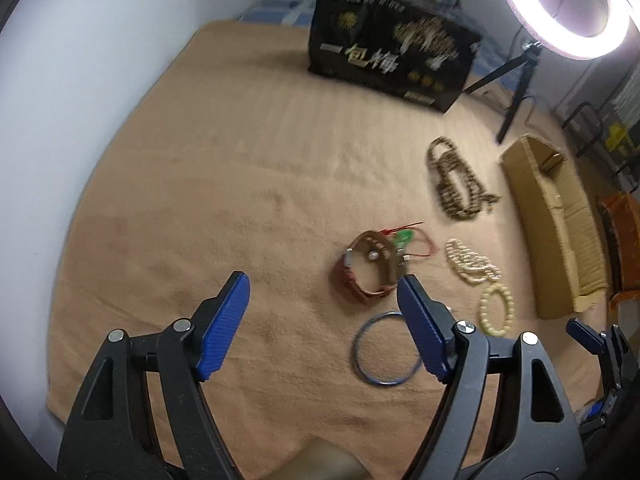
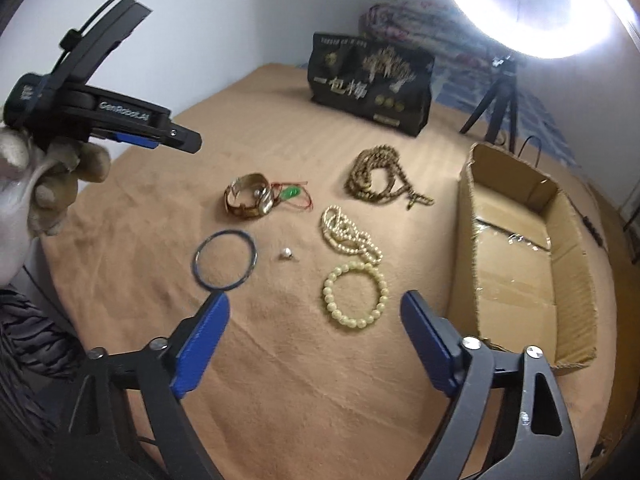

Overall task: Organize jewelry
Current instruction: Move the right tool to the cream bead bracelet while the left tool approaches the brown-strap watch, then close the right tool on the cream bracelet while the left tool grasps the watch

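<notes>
We count seven pieces of jewelry lying on the tan blanket (image 2: pixel 280 360): one long brown bead necklace (image 2: pixel 380 178) bunched in coils, one cream pearl strand (image 2: pixel 350 236) heaped below it, one pale green bead bracelet (image 2: pixel 355 295) laid flat as a ring, one thin blue bangle (image 2: pixel 225 260), one brown-strapped wristwatch (image 2: pixel 250 198), one green pendant on red cord (image 2: pixel 294 194) touching the watch, and one small silver piece (image 2: pixel 286 255) between the bangle and the pearl strand, too small for us to name

We see one open cardboard box (image 2: pixel 466 240) near the blanket's right edge, just beside the bracelet and strand; inside it we make out only clear plastic film (image 2: pixel 516 238) on its floor, and no jewelry. One black printed bag (image 2: pixel 370 84) stands upright at the far edge, with large white Chinese characters reading 一包梅; its smaller print is blurred

Behind it we see one lit ring light (image 2: pixel 532 12) on one small black tripod (image 2: pixel 494 108)

We see two grippers. The left gripper (image 1: pixel 324 322) has its blue pads apart with nothing between them, above the blanket beside the bangle (image 1: pixel 386 348) and watch (image 1: pixel 370 266); its side reads "GenRobot.AI" in the right wrist view, where a gloved hand (image 2: pixel 60 176) holds it. The right gripper (image 2: pixel 316 340) also stands apart and empty, just short of the bracelet
</notes>
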